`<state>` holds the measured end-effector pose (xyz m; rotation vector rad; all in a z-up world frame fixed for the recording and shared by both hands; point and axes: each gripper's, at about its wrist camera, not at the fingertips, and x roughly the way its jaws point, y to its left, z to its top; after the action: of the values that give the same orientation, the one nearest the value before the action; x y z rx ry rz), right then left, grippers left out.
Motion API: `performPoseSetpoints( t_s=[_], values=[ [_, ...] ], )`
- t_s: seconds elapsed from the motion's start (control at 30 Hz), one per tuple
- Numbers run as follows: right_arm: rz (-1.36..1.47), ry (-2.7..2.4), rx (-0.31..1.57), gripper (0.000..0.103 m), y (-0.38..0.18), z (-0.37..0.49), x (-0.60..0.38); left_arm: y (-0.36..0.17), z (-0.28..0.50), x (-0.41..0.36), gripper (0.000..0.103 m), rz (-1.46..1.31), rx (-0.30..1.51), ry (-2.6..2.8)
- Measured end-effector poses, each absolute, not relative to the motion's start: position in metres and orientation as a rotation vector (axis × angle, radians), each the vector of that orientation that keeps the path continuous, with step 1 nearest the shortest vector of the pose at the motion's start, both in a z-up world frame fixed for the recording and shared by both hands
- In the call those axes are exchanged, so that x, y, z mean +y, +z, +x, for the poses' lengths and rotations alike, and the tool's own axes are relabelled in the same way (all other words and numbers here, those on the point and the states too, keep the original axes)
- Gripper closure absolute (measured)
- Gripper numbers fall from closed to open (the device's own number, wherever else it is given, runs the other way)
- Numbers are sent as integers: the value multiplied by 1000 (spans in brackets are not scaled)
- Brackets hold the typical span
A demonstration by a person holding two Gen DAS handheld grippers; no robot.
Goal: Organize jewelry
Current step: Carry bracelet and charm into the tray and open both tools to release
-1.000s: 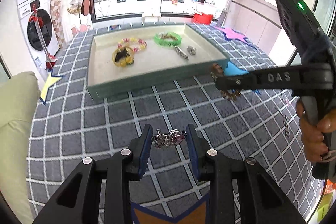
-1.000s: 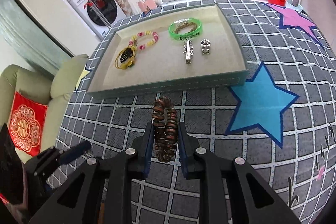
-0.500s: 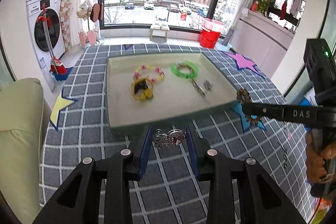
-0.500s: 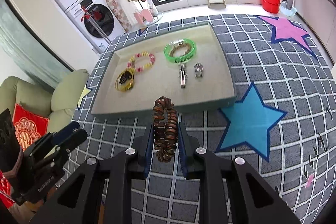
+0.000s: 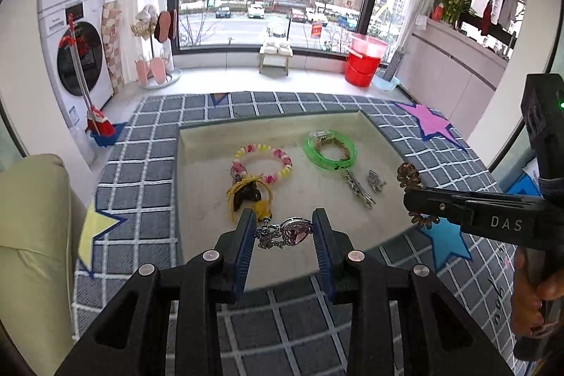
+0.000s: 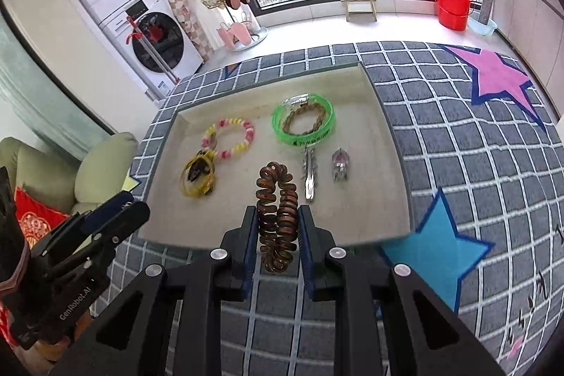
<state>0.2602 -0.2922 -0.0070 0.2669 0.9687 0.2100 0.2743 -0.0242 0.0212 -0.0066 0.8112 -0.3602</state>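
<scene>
My left gripper (image 5: 284,231) is shut on a silver brooch with a pink stone (image 5: 286,232), held above the near part of the cream tray (image 5: 379,129). My right gripper (image 6: 276,228) is shut on a brown spiral hair tie (image 6: 277,214), held above the tray's near edge (image 6: 268,244); it also shows in the left wrist view (image 5: 409,196). In the tray lie a pink and yellow bead bracelet (image 6: 229,137), a yellow band with a dark piece (image 6: 198,177), a green bangle (image 6: 303,121), a silver clip (image 6: 310,175) and a small silver charm (image 6: 340,164).
The tray sits on a grey checked cloth with blue (image 6: 437,242) and pink (image 6: 500,73) stars. A green sofa cushion (image 5: 31,235) is at the left. A washing machine (image 5: 79,59) and a red bucket (image 5: 363,67) stand on the floor beyond.
Both grippers have risen and moved forward from over the cloth to over the tray's near part, each still holding its piece.
</scene>
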Motion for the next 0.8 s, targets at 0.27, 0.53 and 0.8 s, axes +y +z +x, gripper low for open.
performPoseSetpoints(
  t_s=[0.27,0.53,0.8],
  values=[
    [281,157,992,79,-29,287,-303,-5,311,-44,56,31,863,-331],
    [268,127,1005,79,-46,302,-308,-21,326,-50,56,56,887,-307],
    [244,119,1018,79,-57,308,-301,-33,328,-56,56,104,897,-282]
  ],
)
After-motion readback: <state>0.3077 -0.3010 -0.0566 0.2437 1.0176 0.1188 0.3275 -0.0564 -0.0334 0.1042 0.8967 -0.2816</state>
